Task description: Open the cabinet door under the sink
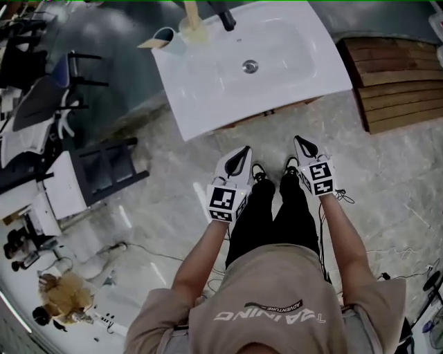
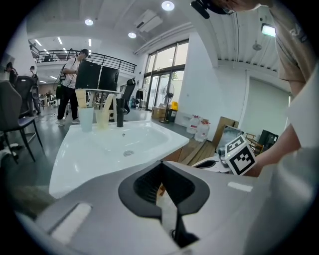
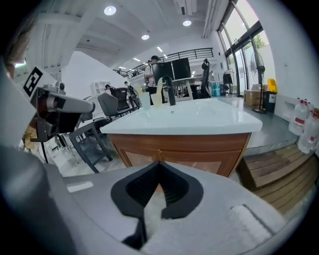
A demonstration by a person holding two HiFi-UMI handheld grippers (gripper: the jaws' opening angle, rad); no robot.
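Left tool (image 2: 160, 165) and right tool (image 3: 158, 165) are both pressed together and empty. Ahead of the right tool is a stiff wooden cabinet door (image 3: 209, 162), probably light-swinging; grip its centre-seam edge.

- The sink (image 1: 201, 104) is seen in white, with a silver drain (image 1: 250, 66) and a black tap (image 1: 225, 17) at twelve o'clock.
- The cabinet (image 3: 184, 147) is shown in reddish-brown wood, with paler door panels.
- The left gripper (image 1: 243, 153) and right gripper (image 1: 302, 143) are coloured pale grey and lined with black at the jaws.
- The cubes (image 1: 223, 202) are patterned with black-and-white squares.
- A pale blue cup (image 1: 166, 38) and a cream cup (image 1: 194, 28) are seen at the sink's eleven o'clock.
- The floor (image 1: 173, 207) is veined in grey marble.
- Brown planks (image 1: 394, 83) are seen at two o'clock.
- Black trousers (image 1: 277, 214) and a tan shirt (image 1: 277, 297), lettered in white, are worn.
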